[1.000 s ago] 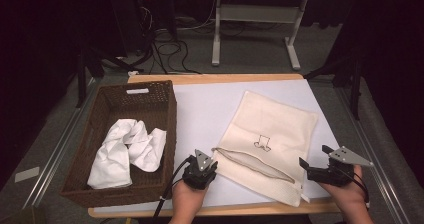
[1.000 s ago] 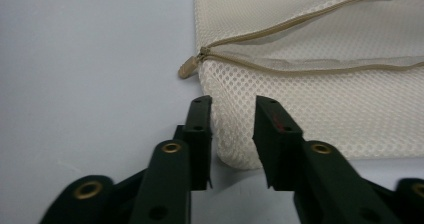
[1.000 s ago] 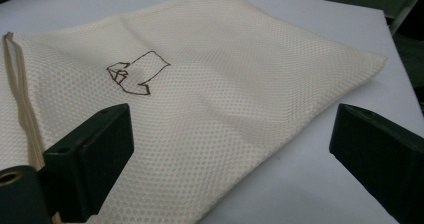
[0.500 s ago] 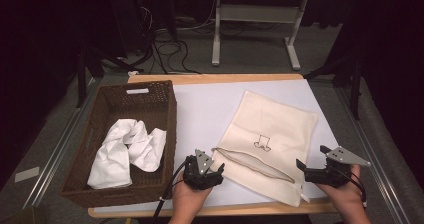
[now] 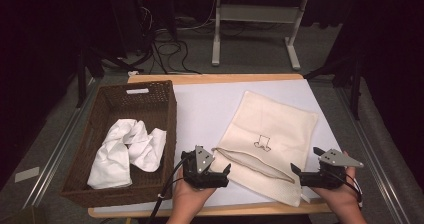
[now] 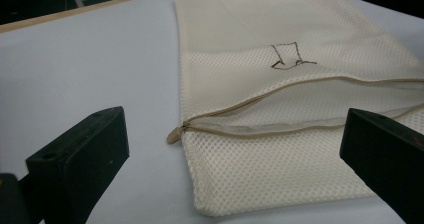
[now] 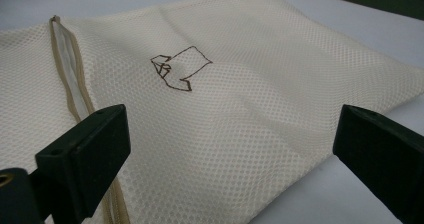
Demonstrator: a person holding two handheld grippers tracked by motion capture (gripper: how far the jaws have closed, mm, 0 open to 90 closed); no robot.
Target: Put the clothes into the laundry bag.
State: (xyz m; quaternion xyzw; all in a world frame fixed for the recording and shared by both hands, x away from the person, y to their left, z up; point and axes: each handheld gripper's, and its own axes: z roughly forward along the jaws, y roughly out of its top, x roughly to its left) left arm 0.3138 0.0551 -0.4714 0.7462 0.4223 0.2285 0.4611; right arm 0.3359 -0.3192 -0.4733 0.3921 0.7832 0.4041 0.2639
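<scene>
My left gripper (image 5: 220,174) is at the near edge of the table (image 5: 210,104), just beside the left end of the cream mesh bag (image 5: 272,134). Its jaws have just been opening and now stand wide apart with nothing between them; in the left gripper view the zipper pull (image 6: 174,133) lies on the white surface between my two black jaws, not touched by them. The bag lies flat on the right half of the table, and its zipper opening (image 6: 300,119) is partly open along the near side. A small brown drawing (image 7: 179,68) is printed on the upper face of the bag. My right gripper (image 5: 300,176) is at the near right corner of the bag, and its jaws also stand wide apart, with only the mesh cloth below them. On the left side of the table stands a dark woven basket (image 5: 165,109), with white cloth (image 5: 125,151) crumpled inside it.
</scene>
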